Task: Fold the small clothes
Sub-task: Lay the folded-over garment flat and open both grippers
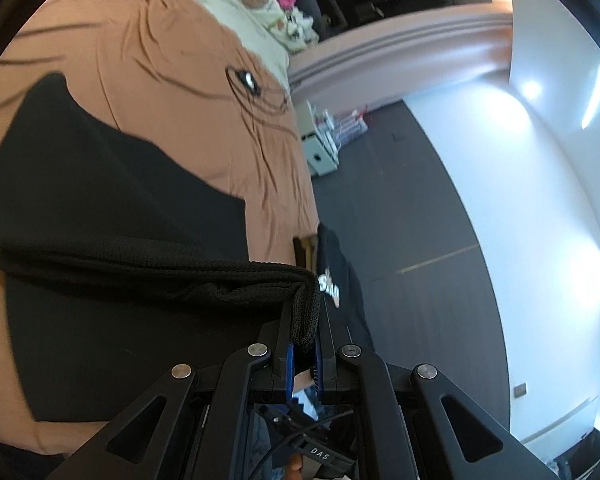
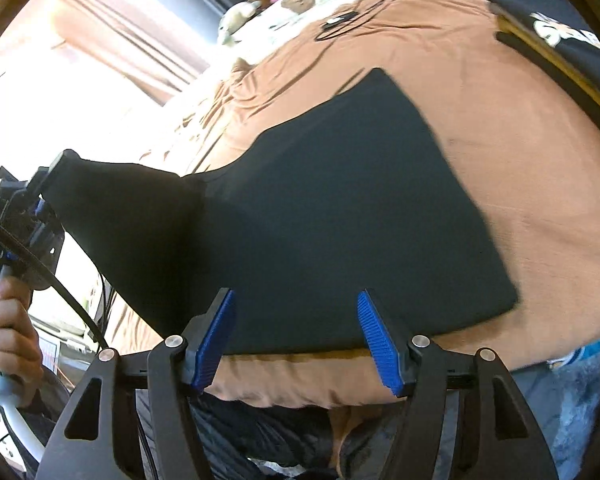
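Our left gripper (image 1: 305, 344) pinches a bunched corner of the black knit garment (image 1: 112, 216) between its blue pads. Only the right wrist view shows that corner lifted off the bed at the left, with a bare hand (image 2: 4, 332) on that tool's handle. Our right gripper (image 2: 296, 340) stands spread and empty above the garment's near edge. The garment lies flat on a rumpled tan bedsheet (image 1: 172, 60). A dark printed shirt (image 1: 336, 280) hangs at the bed's edge, beside dark flooring (image 1: 400, 200) and a white wall (image 1: 560, 240).
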`<state>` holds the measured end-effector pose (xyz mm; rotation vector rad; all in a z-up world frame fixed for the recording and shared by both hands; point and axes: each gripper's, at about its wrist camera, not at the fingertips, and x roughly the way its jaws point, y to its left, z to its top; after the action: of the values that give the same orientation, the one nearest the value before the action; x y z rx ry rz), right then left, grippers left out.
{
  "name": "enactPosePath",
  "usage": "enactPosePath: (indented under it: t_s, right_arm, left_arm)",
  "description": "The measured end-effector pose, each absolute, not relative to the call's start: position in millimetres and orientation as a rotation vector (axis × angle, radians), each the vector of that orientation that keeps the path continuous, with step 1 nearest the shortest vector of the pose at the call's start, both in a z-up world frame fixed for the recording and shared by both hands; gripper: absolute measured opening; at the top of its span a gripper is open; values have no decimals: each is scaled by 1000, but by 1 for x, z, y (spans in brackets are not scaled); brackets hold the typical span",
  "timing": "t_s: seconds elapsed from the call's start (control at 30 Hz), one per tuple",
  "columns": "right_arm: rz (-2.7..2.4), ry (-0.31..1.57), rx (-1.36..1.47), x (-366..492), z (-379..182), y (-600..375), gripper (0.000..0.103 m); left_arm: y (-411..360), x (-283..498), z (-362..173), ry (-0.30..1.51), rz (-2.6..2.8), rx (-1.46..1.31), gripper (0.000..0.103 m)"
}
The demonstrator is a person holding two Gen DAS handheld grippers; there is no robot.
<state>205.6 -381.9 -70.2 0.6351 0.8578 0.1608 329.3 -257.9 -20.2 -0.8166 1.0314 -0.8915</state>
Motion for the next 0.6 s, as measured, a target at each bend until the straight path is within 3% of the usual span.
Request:
enactPosePath:
  t_s: [0.43,0.5,0.57,0.6]
  right_arm:
    - [138,883,656,183,-73,-372,62]
    - [140,884,654,182,-72,-372,62]
    - [143,886,646,185,-73,-372,62]
    - [145,887,645,186,-75,-371,62]
  left_arm:
    - [-353,313,-81,1261,-918,-709,10]
    - [-354,314,-86,1284,-920,-717,20]
    - [-350,318,-86,1279,-924,-733,46]
    - [-345,318,-84,1268,-916,-732,54]
